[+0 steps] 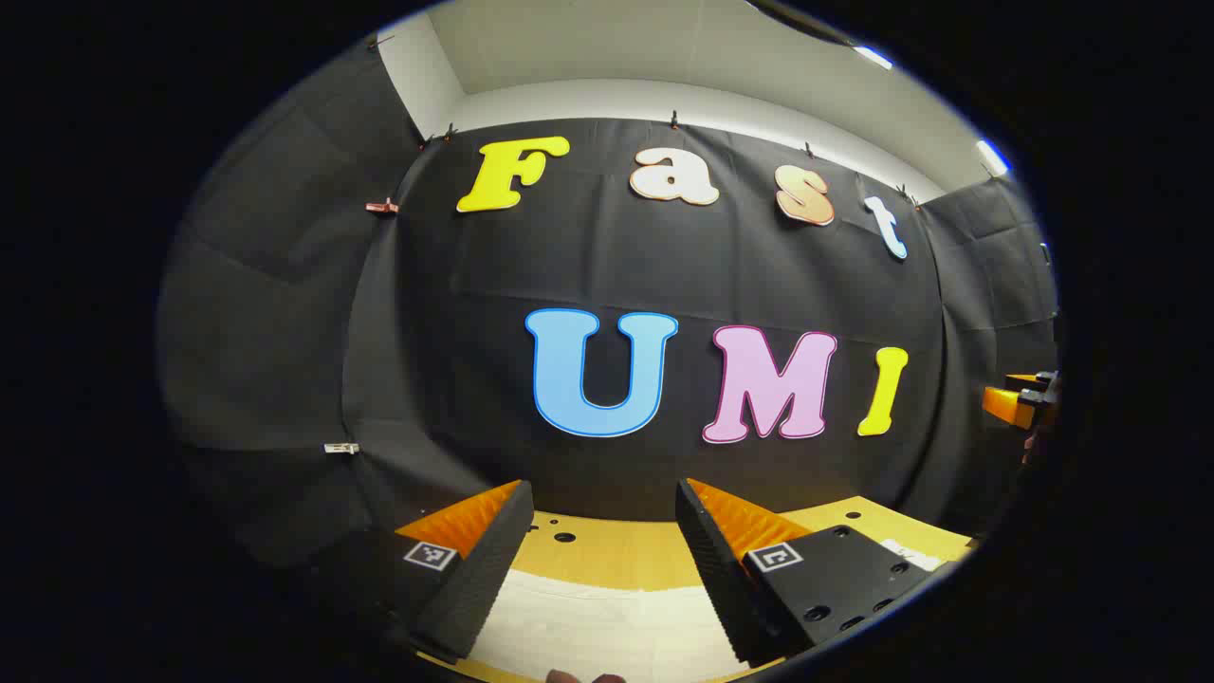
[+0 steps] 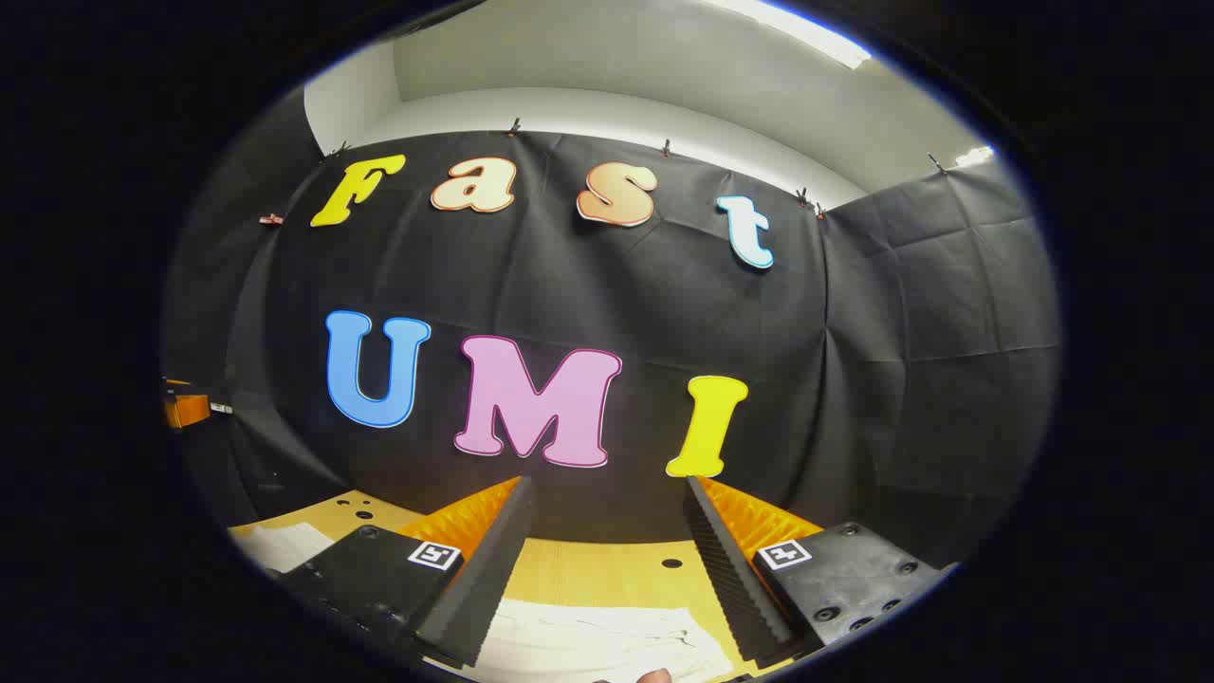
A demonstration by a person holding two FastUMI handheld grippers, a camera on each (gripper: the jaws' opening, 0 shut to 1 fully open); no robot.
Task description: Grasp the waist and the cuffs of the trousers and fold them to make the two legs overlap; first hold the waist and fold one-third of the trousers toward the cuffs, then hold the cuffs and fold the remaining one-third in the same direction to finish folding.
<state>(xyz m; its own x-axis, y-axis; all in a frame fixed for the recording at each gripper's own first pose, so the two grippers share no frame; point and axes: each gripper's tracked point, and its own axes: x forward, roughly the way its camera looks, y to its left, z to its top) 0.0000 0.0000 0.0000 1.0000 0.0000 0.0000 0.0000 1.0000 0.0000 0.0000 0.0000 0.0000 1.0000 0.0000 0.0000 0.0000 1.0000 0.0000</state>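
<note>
Left gripper hovering with fingers spread wide, nothing between them; fingers angling up toward the booth's black cloth wall rather than down at the work; lying just below and between the fingertips, pale trousers, whitish fabric spreading flat over a yellow wooden tabletop; tabletop showing small dark holes near its far edge; a sliver of a fingertip of a person's hand peeking in at the very bottom; far off to the right, part of another gripper poking in beside the wall.

Right gripper likewise hanging with fingers parted, gripping nothing; fingers pointing toward the same cloth wall; beneath and between them, the trousers resting on the tabletop, fabric here looking rumpled with soft creases; a further patch of the pale fabric lying to the left beyond the finger; a bit of a person's finger at the bottom; at the far left, a piece of another gripper peeking in by the wall; above the cloth, a white room wall and ceiling with a strip light.
</note>
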